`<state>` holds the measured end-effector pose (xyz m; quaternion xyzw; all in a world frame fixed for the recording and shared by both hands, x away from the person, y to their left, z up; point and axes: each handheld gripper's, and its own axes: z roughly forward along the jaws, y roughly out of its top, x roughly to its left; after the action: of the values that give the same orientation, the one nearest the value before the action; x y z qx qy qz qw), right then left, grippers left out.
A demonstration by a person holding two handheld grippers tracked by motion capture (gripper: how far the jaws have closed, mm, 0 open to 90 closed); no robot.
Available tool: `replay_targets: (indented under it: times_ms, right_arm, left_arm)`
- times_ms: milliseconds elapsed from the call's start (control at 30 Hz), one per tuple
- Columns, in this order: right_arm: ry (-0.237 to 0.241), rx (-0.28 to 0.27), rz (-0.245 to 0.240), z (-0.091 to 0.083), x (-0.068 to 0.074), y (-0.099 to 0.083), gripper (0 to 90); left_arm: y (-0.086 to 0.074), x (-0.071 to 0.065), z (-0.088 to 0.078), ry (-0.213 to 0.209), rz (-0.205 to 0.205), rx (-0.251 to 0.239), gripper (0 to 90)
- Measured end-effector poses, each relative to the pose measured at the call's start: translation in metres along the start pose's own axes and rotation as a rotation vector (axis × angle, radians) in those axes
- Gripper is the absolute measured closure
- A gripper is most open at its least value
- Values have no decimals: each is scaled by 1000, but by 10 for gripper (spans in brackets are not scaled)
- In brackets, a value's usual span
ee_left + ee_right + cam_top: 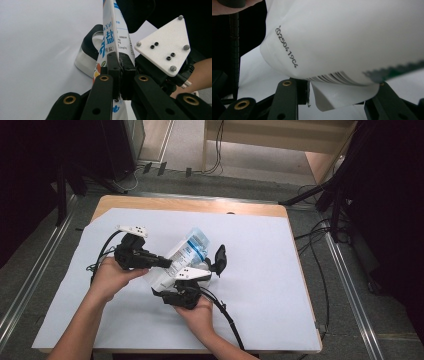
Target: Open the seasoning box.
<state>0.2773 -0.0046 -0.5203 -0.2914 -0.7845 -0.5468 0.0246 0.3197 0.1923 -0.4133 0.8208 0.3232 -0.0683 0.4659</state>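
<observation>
You are holding a white salt bag up over the middle of the table, which is covered by a pale sheet. The bag is lying tilted between your two grippers, with its far end pointing toward a clear jar just behind it.

Your left gripper is reaching in from the left, and its jaws are pinching tight on one thin edge of the bag. In the left gripper view, the two black jaws are pressing together with the bag's flat seam rising straight up between them, blue printed characters showing on its face. Behind the bag in that view, the jar is sitting on the sheet, and the right gripper's grey three-cornered plate is showing at the right, just beside the bag.

Your right gripper is sitting below the bag, nearest to you. In the right gripper view, its jaws are standing partly apart, and the bag's white bottom end is bulging between them, with a printed date code and a barcode on it. A loose flap of the bag is hanging down by the left jaw. Whether the pads are pressing on the bag there, you cannot tell from these views.

A black lid is lying on the sheet just right of the jar.
</observation>
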Motion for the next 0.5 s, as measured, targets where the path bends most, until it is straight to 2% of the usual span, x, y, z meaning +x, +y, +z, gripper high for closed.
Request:
replay_targets:
  times_ms: [500]
  right_arm:
    - [-30,-12,13,-6,-2,-2,572]
  left_arm:
    - [0,-4,-4,0,28,10,898]
